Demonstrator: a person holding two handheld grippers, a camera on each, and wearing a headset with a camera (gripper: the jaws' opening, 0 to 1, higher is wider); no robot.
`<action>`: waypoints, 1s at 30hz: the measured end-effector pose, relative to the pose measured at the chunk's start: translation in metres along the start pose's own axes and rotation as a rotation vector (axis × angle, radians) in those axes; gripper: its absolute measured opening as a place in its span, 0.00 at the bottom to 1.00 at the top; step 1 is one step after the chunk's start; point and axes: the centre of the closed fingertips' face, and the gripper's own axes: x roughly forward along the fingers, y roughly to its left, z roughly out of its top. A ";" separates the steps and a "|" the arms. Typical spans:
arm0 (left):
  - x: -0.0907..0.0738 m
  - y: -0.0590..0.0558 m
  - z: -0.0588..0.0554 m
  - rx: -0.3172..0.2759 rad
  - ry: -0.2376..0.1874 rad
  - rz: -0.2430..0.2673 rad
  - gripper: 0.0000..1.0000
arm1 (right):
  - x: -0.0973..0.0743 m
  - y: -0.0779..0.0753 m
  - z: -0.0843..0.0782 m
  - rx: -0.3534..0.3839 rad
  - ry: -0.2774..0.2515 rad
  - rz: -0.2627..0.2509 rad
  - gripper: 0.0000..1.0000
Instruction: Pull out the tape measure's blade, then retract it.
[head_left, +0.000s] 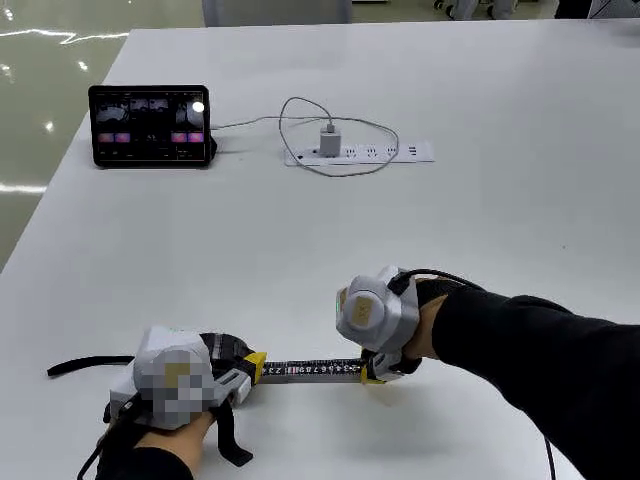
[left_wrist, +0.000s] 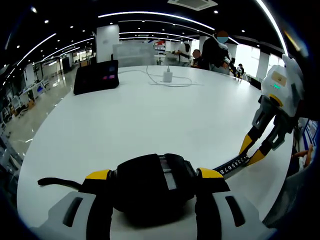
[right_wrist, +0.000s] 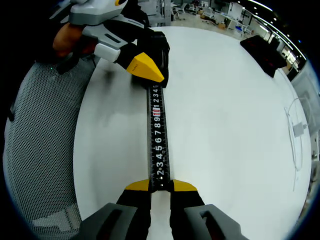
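Here, my left claw (left_wrist: 155, 175) was clamped on the case (left_wrist: 152, 192), 1 jaw on each side, pinning it flat on the desk (head_left: 400, 230) near my edge. I held it that way, I judge, to give the case an anchor: without one it would slide along after the blade (right_wrist: 157, 130) rather than pay it out. My right claw (right_wrist: 161, 186) was shut on the blade's tip, jaws together over the strip just short of the 2, and it stood off to the right of the case. Between the 2 claws the blade ran straight and low over the desk, markings up, with figures past 10 showing near the case mouth. Gripping at the very tip left the whole drawn length free and put the pull in line with the mouth, which should stop the strip from kinking or twisting. I took the pull-out to be underway but short, and retraction not yet begun. A tablet (head_left: 150, 125) and a power strip (head_left: 360, 153) with a charger (head_left: 330, 140) lay well apart at the far side, out of the blade's line.
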 end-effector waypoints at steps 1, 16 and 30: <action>0.000 0.000 0.000 0.000 0.000 0.000 0.62 | 0.000 0.000 0.001 -0.002 0.001 0.001 0.10; -0.001 0.000 0.000 -0.004 0.001 0.003 0.62 | 0.002 0.000 0.007 0.010 -0.005 0.000 0.10; -0.001 -0.001 0.000 -0.003 0.002 -0.004 0.62 | 0.005 0.001 0.015 -0.041 -0.015 -0.006 0.10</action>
